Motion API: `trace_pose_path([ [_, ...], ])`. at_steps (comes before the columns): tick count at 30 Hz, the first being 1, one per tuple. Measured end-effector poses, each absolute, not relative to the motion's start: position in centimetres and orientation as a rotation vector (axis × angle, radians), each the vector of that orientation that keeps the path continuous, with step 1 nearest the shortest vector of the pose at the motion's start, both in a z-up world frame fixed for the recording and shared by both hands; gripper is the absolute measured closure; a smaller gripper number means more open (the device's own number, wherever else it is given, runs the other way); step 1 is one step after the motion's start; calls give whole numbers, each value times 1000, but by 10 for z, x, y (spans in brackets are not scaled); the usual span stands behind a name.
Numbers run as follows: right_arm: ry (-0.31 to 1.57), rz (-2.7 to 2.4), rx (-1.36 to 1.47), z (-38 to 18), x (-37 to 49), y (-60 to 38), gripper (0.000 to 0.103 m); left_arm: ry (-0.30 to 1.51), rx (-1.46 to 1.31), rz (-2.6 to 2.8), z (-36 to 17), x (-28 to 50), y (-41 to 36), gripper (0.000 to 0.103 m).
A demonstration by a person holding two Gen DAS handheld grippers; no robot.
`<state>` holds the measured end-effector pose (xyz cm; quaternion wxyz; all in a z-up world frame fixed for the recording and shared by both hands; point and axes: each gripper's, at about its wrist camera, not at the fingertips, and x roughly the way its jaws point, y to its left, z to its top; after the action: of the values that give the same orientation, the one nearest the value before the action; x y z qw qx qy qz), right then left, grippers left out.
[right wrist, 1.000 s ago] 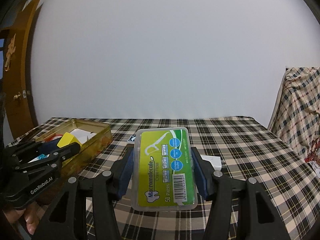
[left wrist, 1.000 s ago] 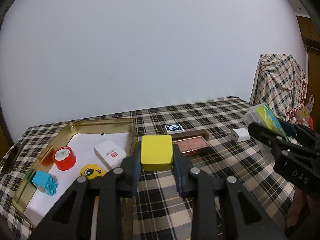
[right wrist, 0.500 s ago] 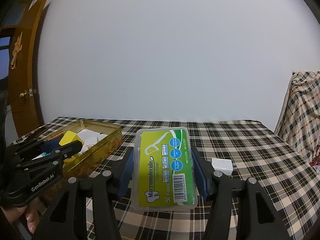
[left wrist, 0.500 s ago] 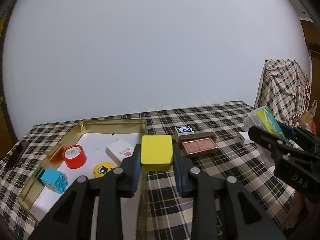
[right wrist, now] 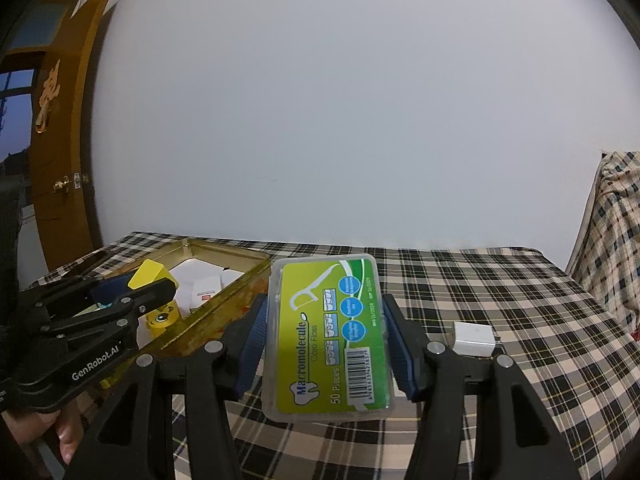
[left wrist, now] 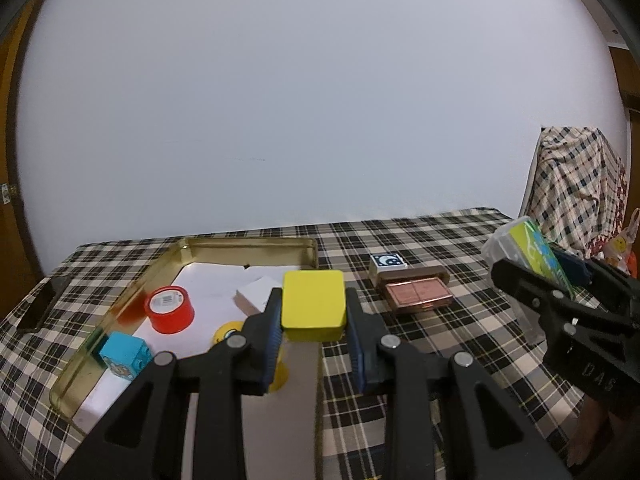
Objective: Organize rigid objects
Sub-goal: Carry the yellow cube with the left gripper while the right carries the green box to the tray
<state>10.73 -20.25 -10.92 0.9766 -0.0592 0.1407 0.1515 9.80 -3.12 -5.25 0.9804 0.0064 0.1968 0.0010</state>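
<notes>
your left tongs (left wrist: 313, 334) grip the yellow block (left wrist: 313, 309), which has drifted over the gold tray's (left wrist: 120, 307) right rim, so it's nearly ready to drop in. your right tongs (right wrist: 325, 346) clamp the floss box (right wrist: 330, 336), waiting right of the tray.

Tape roll (left wrist: 170, 309), toy brick (left wrist: 125, 355) in tin (left wrist: 248, 246); compact (left wrist: 418, 295) right, probably apart

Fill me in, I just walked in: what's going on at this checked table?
A person is sorting small items into a gold tray with two handheld grippers. The left gripper is shut on a yellow block at the tray's near edge. The right gripper is shut on a green floss-pick box above the tablecloth. A red tape roll and a blue brick already lie in the tray.
</notes>
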Motion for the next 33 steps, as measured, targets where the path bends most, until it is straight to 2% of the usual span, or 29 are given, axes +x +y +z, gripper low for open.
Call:
trace_pose_path([
  [33, 267, 406, -151, -109, 100, -168, 46, 378, -33, 80, -52, 88, 13, 75],
])
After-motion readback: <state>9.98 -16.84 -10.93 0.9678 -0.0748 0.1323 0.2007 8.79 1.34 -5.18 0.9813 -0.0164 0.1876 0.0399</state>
